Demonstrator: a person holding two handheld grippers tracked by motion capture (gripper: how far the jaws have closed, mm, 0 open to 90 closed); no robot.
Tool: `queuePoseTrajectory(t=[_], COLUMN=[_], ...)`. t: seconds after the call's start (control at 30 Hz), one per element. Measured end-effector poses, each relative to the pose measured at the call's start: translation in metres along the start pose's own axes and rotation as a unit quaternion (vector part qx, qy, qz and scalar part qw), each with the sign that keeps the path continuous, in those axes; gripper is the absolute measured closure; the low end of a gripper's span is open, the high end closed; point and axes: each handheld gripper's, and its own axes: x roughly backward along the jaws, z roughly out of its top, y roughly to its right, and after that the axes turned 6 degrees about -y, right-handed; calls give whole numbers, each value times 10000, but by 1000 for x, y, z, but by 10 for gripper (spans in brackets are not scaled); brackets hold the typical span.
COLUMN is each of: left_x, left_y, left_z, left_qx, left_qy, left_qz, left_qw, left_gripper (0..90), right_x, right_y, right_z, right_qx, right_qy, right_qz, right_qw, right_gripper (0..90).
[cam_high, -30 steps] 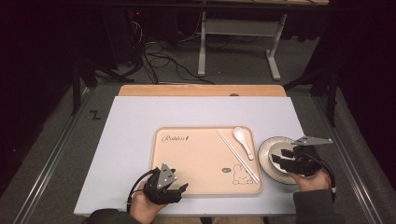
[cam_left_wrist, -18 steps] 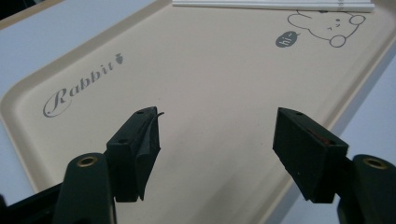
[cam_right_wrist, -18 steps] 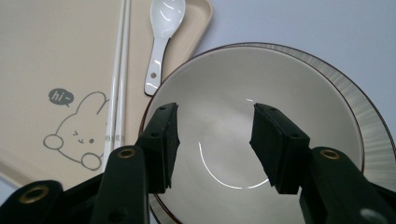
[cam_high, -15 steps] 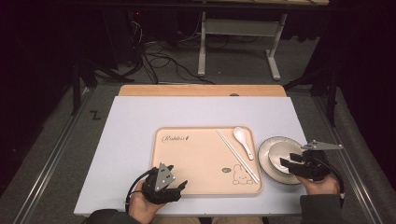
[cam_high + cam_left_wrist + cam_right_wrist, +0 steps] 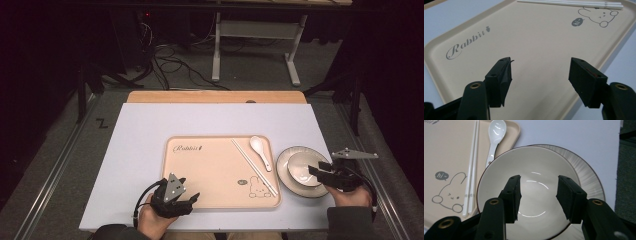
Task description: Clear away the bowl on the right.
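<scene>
A beige tray [image 5: 210,165] printed with a rabbit lies mid-table. On its right side lie white chopsticks [image 5: 252,165] and a white spoon [image 5: 260,150]. Right of the tray a white bowl [image 5: 300,169] sits on a ribbed plate [image 5: 295,190]. My left gripper [image 5: 191,199] hovers at the tray's near left corner. Its jaws [image 5: 540,67] stand open over bare tray [image 5: 536,37], have just closed slightly, and hold nothing. My right gripper [image 5: 316,172] reaches over the bowl from the right. Above the bowl [image 5: 534,165] its jaws [image 5: 539,183] are open, also just narrowed, gripping nothing.
A pale mat [image 5: 150,140] covers the table, with a wooden strip [image 5: 215,96] along the far edge. The plate's rim [image 5: 586,175] lies close to the mat's right edge. Cables and a metal stand [image 5: 255,45] are on the floor beyond.
My right gripper has drifted a little to the right along the bowl's side. The left gripper has stayed at the tray's corner.
</scene>
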Motion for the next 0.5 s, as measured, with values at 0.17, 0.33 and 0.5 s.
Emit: queuePoseTrajectory(t=[0.17, 0.33, 0.5], left_x=[0, 0, -1], left_y=[0, -1, -1], left_z=[-1, -1, -1], left_qx=[0, 5, -5], left_qy=[-44, -70, -84], left_qz=[-37, -62, -47], left_qw=[10000, 10000, 10000], left_gripper=[347, 334, 328], right_x=[-1, -4, -10], right_y=[11, 19, 23], right_z=[4, 5, 4], right_qx=[-116, -223, -265], right_qy=[-51, -81, -166], right_qz=[-132, -246, -295], right_qw=[9998, 9994, 9991], right_gripper=[552, 557, 558])
